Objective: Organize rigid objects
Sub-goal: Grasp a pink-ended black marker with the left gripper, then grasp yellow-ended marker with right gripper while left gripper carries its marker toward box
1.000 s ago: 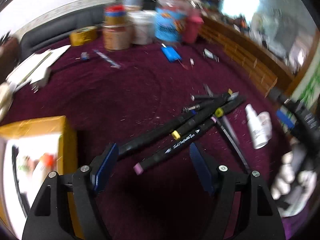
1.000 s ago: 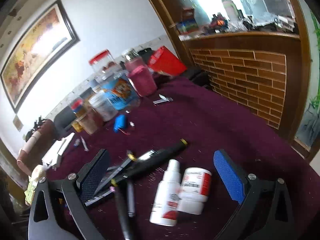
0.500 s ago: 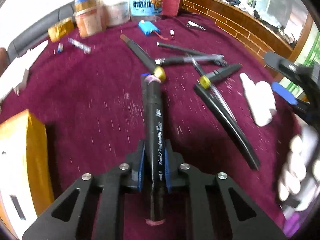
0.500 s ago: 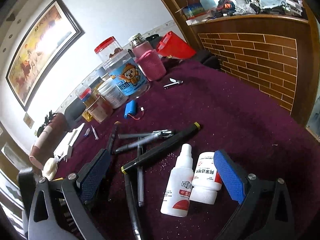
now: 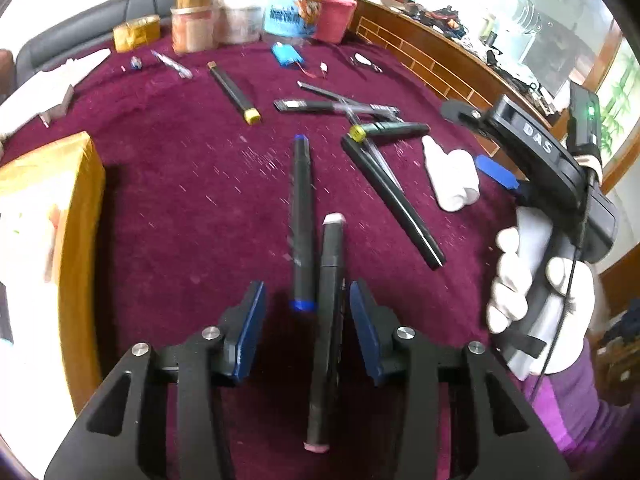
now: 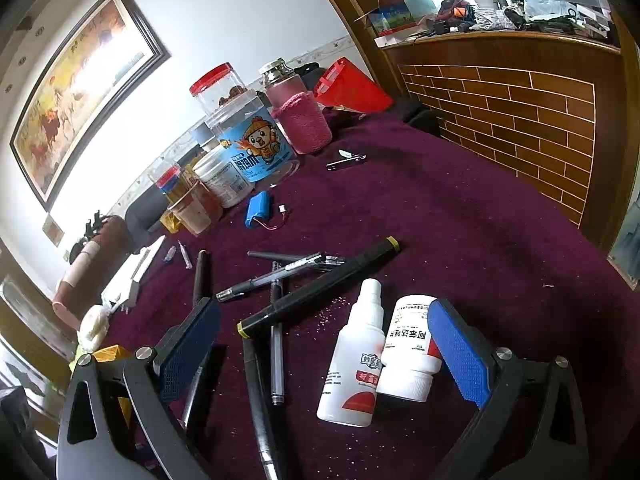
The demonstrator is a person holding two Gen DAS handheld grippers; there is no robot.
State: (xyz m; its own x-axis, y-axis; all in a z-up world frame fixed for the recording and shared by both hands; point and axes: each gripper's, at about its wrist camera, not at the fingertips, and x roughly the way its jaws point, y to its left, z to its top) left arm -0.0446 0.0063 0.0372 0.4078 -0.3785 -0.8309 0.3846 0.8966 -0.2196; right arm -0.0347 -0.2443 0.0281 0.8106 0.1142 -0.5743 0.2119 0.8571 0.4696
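Note:
In the left wrist view my left gripper (image 5: 306, 330) is open over the maroon cloth. A black marker with pink ends (image 5: 328, 328) lies between its pads, close to the right pad, loose. A black marker with blue ends (image 5: 301, 216) lies just beyond it. My right gripper (image 6: 324, 356) is open and empty; it also shows in the left wrist view (image 5: 532, 152). Two white bottles (image 6: 376, 356) lie on their sides between its fingers, beside a pile of black markers and pens (image 6: 288, 292).
A yellow cardboard box (image 5: 44, 216) stands at the left. Jars, a blue cartoon tub (image 6: 256, 148) and a pink-sleeved bottle (image 6: 300, 120) stand at the back. A blue battery pack (image 6: 259, 208), a nail clipper (image 6: 346, 160) and a yellow-ended marker (image 5: 234, 92) lie further out.
My left gripper held the pink-ended marker half a second ago; now its jaws have opened and the marker lies loose beside the blue-ended one. The right gripper has barely moved.

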